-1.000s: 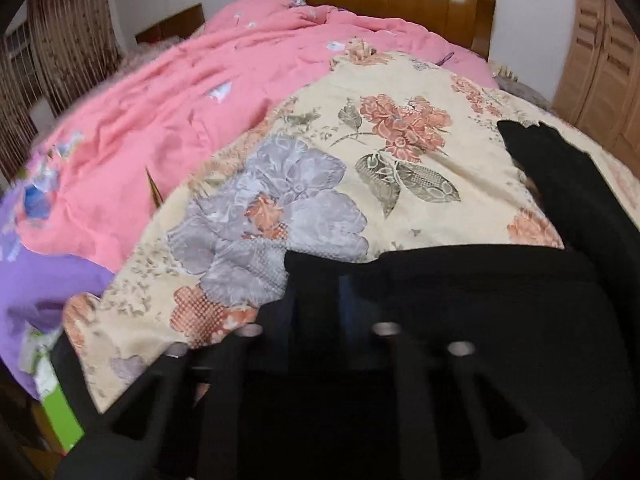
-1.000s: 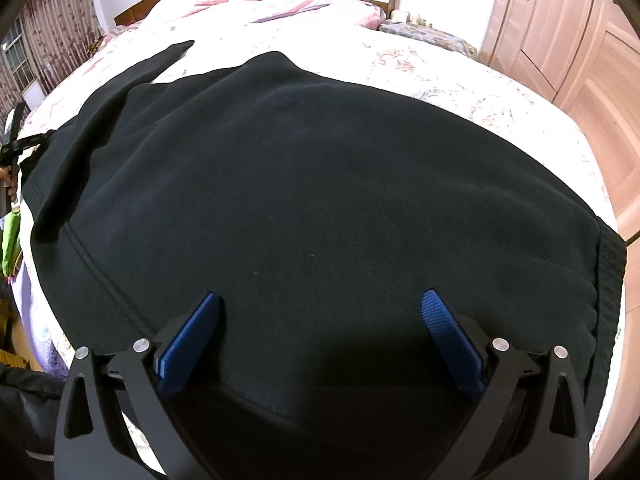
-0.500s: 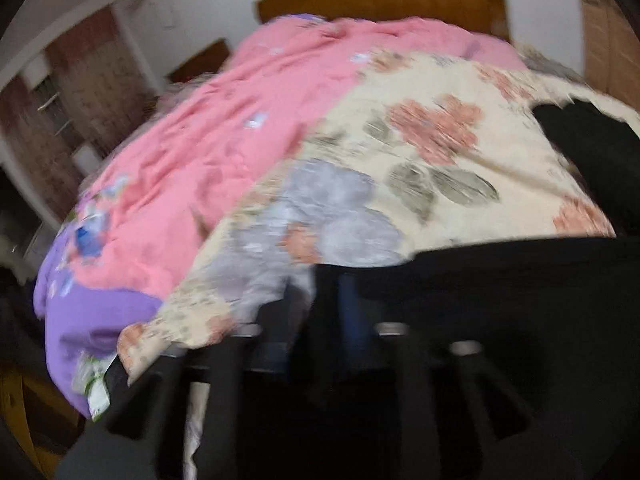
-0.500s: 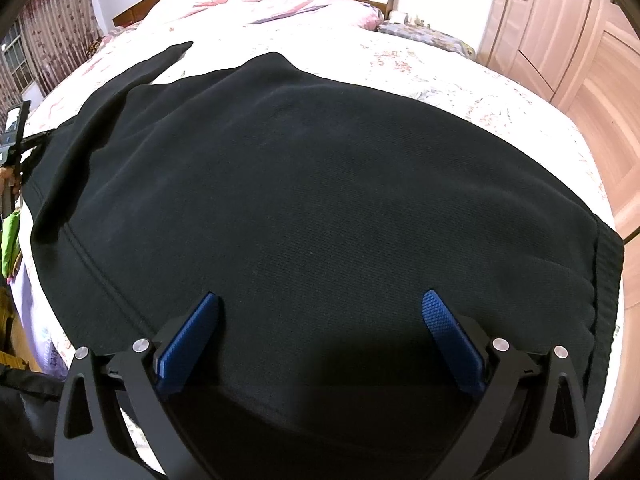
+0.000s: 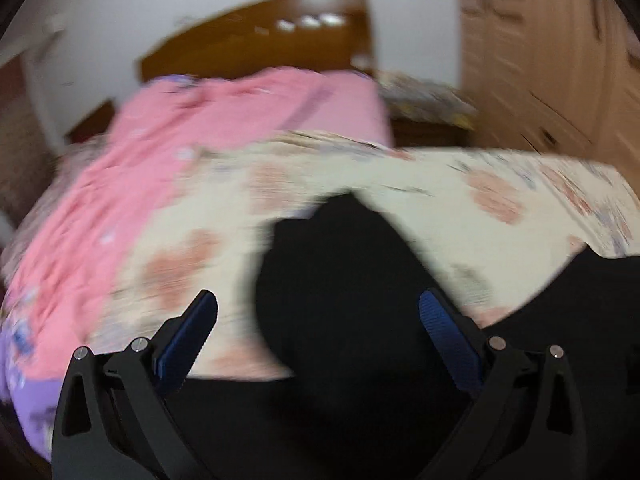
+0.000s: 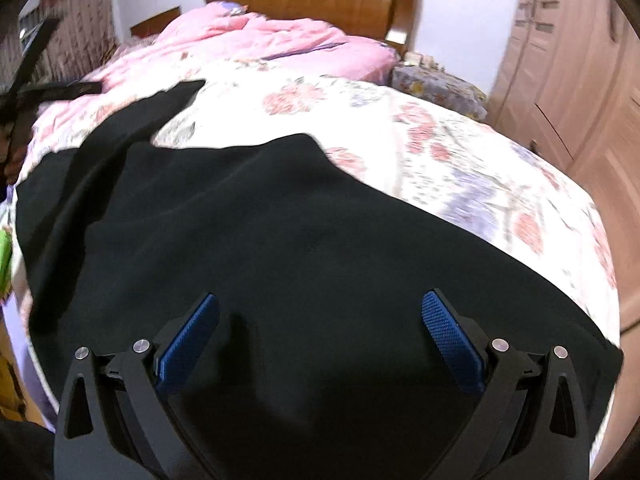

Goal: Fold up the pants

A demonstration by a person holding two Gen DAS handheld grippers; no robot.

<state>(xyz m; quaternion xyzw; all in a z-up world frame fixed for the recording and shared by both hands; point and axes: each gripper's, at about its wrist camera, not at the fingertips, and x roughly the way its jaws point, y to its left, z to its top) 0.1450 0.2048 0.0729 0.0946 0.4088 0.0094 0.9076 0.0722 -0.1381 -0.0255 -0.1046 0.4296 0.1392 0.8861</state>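
Risk, left: the left fingers (image 5: 318,316) have just been opening and now stand spread wide with nothing pinched between them; the pants (image 5: 344,280) appear to lie loose on the bed (image 5: 192,248) under them. The view is badly blurred, so contact cannot be told. A hurried grab here could catch only one layer, or snag the floral cover (image 5: 500,200), and pull the fold askew.

Risk, right: the right fingers (image 6: 320,320) are also spread, gripping nothing. The cloth shows soft ridges toward its left side; folding over them would likely trap creases.

Pants, left view: black fabric runs up between the two fingers, one leg end reaching toward the headboard (image 5: 260,40), more cloth off to the right edge.

Pants, right view: the pants (image 6: 280,240) spread broadly across the near bed, beneath and beyond both fingers, one leg (image 6: 160,104) trailing up and left toward the pink quilt (image 6: 260,40).
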